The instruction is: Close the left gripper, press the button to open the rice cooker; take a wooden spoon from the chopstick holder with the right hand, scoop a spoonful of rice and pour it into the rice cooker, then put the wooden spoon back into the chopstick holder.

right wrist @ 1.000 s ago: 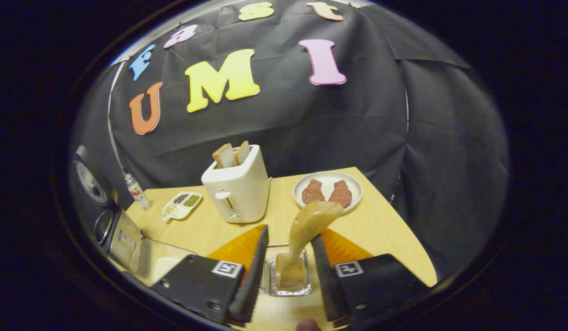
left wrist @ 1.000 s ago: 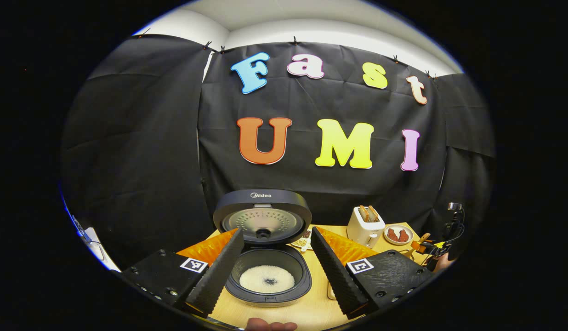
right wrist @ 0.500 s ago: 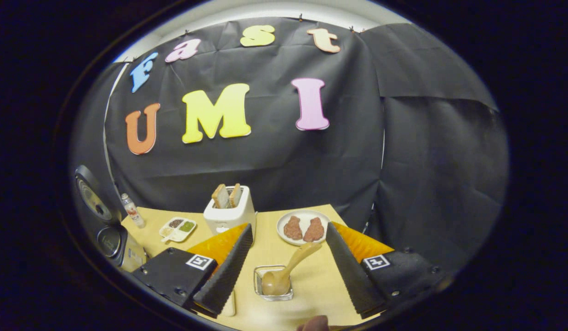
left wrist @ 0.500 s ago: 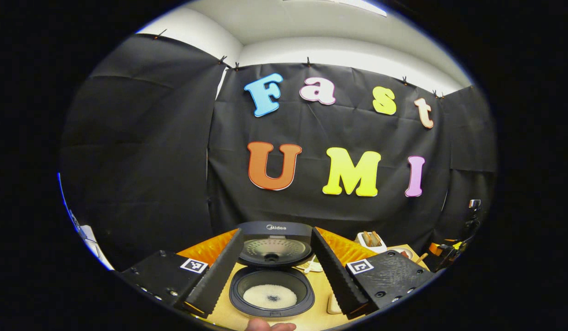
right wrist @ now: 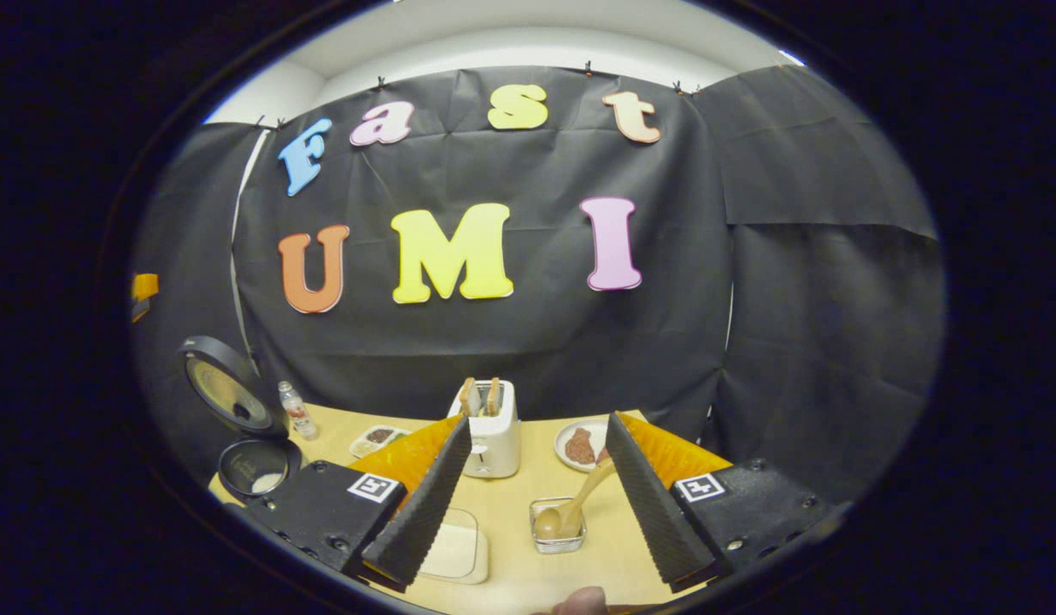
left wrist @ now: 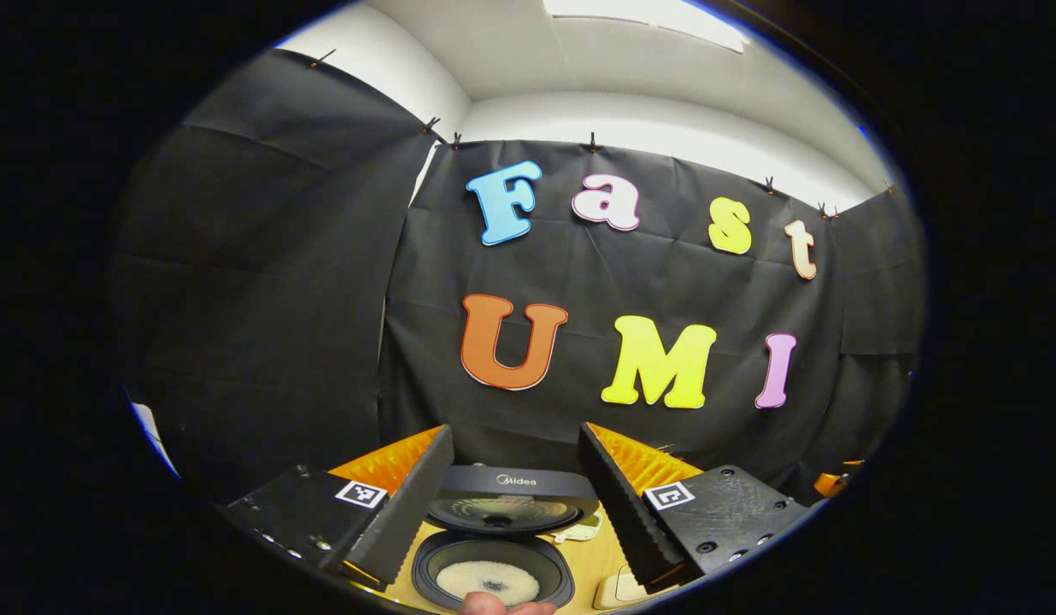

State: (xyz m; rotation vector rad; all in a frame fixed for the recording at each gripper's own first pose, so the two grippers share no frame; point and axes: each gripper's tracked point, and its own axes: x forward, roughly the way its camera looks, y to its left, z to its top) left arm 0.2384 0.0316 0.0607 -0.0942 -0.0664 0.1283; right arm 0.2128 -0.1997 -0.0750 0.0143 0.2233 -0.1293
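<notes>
Rice (left wrist: 487, 581) lies in a shallow white layer at the bottom of the rice cooker (left wrist: 492, 571), whose lid stands raised behind the pot; in the left gripper view we see it low between our left gripper (left wrist: 515, 504), whose fingers are spread wide with nothing between them. A pale flat container (left wrist: 618, 588) sits on the worktop (left wrist: 589, 559) just right of the cooker, partly hidden by the finger on that side. From the right gripper view we look across the worktop (right wrist: 536, 512) with the right gripper (right wrist: 536, 478) also spread apart and empty. Between its fingers, farther off, the wooden spoon (right wrist: 572, 508) rests in the chopstick holder (right wrist: 558, 536), bowl down, handle leaning up to the right towards a plate (right wrist: 571, 444) of reddish pieces. A white toaster (right wrist: 492, 427) with two slices stands beside the left finger, and a pale rectangular container (right wrist: 455, 551) lies near that finger's tip. Off to the left we see the rice cooker (right wrist: 253, 465) with its lid up, a small bottle (right wrist: 297, 410) and a divided dish (right wrist: 376, 439) beside it. Nothing stands between the fingers and the holder.
</notes>
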